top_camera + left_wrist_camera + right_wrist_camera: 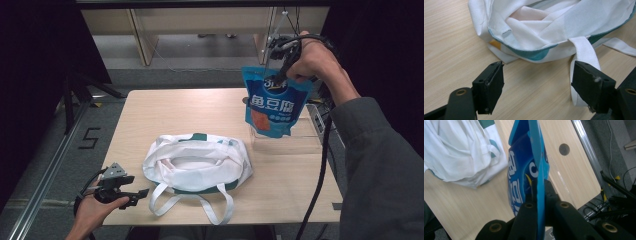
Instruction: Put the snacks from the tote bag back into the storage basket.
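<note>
Blue pouch lifted, white bag waiting to be filled.

At the table's near left corner the left gripper rests with its jaws spread and empty, just beside the white tote bag, which lies open-mouthed mid-table. To the right, the right gripper pinches the top edge of the blue snack pouch, hanging above the clear plastic box. Picking up looks done; carrying it over and dropping it into the bag remains.

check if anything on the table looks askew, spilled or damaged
Nothing is spilled or torn. The white cloth tote bag with green trim lies crumpled and slumped flat, its mouth sagging and handles sprawled toward the table's near edge. The blue printed snack pouch hangs intact by its top edge from the right claw, above a clear plastic box.
</note>
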Demonstrator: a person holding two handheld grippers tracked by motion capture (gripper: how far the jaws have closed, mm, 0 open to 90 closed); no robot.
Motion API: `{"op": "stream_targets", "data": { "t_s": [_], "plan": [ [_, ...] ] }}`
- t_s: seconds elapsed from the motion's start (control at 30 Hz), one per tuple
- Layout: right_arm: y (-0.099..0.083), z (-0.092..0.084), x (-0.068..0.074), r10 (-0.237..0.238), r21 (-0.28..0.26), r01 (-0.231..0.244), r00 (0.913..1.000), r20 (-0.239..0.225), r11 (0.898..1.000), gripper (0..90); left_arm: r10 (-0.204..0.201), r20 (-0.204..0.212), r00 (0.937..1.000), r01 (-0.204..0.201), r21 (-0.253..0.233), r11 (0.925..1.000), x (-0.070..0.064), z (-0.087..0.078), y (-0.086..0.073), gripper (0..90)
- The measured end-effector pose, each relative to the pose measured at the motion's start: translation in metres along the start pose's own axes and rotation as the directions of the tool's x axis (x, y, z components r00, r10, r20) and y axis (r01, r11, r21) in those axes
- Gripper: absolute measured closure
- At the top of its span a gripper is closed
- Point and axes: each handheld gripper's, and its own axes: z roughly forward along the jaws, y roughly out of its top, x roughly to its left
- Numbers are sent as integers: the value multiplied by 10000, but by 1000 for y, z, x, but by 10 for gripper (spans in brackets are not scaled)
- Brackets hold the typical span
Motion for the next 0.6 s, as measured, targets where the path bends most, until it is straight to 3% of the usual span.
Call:
{"op": "stream_targets", "data": {
  "t_s": [0.1,0.23,0.27,0.4,0.43,0.6],
  "plan": [
    [-4,1,-7,120,25,-120,9999,6,9999,900,117,130,9998,-120,228,9997,1,-2,1,243],
    [-9,5,-16,165,15,-165,9998,81,9999,900,-194,367,9991,189,121,9997,2,-1,0,242],
    [-10,5,-17,221,13,-221,9997,121,9998,900,9,323,9995,-17,252,9997,3,-2,0,243],
    [-15,10,-25,236,-43,-236,9997,57,9997,900,-200,195,9996,200,1,9998,3,0,-1,243],
    [-16,10,-26,290,-1,-290,9994,171,9996,900,-48,207,9998,45,147,9999,4,-1,0,243],
    [-19,19,-34,407,22,-407,9990,158,9992,900,-61,177,9998,59,102,9999,4,0,-1,243]
  ]
}}
